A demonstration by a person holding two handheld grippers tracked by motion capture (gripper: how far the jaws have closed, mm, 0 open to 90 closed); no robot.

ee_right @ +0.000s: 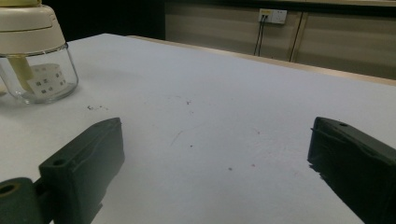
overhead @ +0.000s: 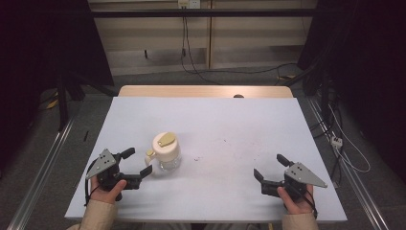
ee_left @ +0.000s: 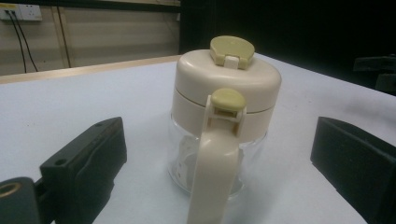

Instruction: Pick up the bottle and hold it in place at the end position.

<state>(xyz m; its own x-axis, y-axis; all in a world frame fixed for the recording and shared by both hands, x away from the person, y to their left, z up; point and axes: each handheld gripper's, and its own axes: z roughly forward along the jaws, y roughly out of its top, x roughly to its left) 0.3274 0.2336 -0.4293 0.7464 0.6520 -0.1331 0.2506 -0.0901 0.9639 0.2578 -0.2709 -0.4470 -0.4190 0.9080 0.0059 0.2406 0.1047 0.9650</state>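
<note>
Clear glass jug with cream plastic lid and handle [overhead: 166, 152] upright on white table [overhead: 230, 129]; left gripper [overhead: 136, 165] gaping just beside handle, right gripper [overhead: 269, 166] gaping, empty, well apart.

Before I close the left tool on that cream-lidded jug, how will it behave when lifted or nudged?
The jug looks rigid: a clear body under a hard cream lid. It seems nearly empty, so probably light and top-heavy, and a sideways nudge may slide or tip it. The clear wall is smooth and likely slippery; the handle, facing the open left tool, seems the safer grip.
</note>
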